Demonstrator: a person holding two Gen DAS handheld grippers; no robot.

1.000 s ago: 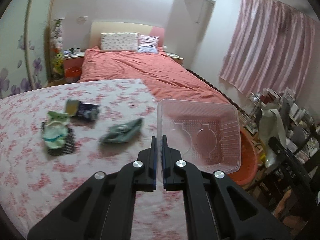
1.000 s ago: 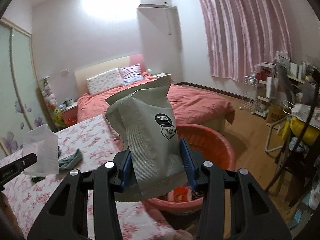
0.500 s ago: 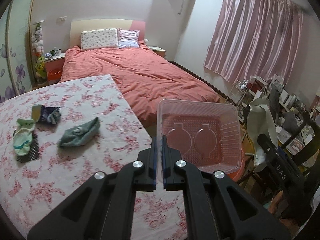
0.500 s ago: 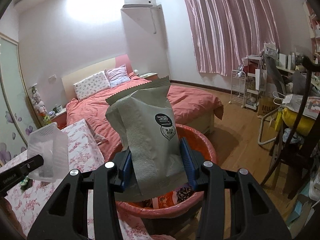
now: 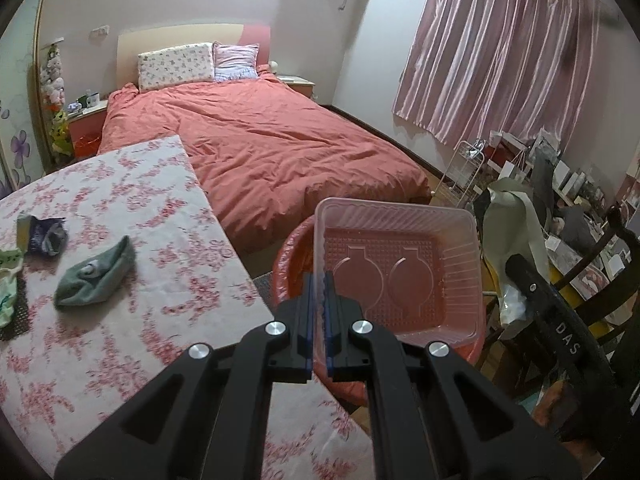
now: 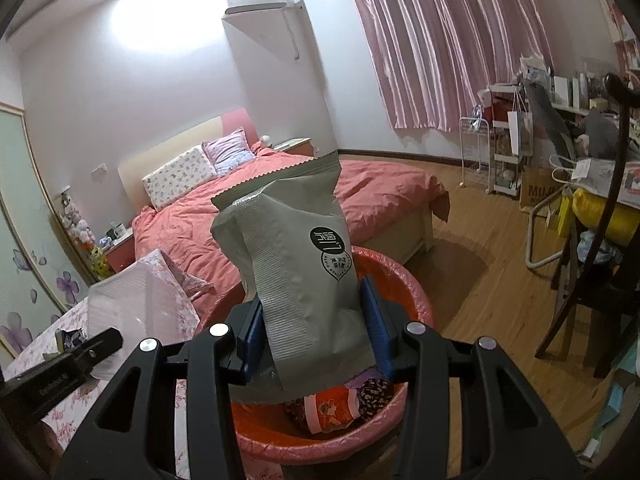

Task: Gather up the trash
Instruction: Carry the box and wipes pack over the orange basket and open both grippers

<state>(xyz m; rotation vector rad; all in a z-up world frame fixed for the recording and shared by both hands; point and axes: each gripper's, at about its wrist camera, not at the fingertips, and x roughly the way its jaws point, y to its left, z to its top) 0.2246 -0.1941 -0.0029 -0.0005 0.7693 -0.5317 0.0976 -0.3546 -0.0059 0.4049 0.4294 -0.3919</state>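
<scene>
Gripping ribbed clear plastic tray [image 5: 396,264]

My left wrist camera looks along its fingers across the floral table [image 5: 120,280] toward the bed [image 5: 260,148] and curtains [image 5: 500,60], the red basin [image 5: 288,260] close below. My right wrist camera sits closer over that basin [image 6: 408,300], facing the bed [image 6: 248,208] too. Both views share basin, bed, curtains and the cluttered shelves.
</scene>
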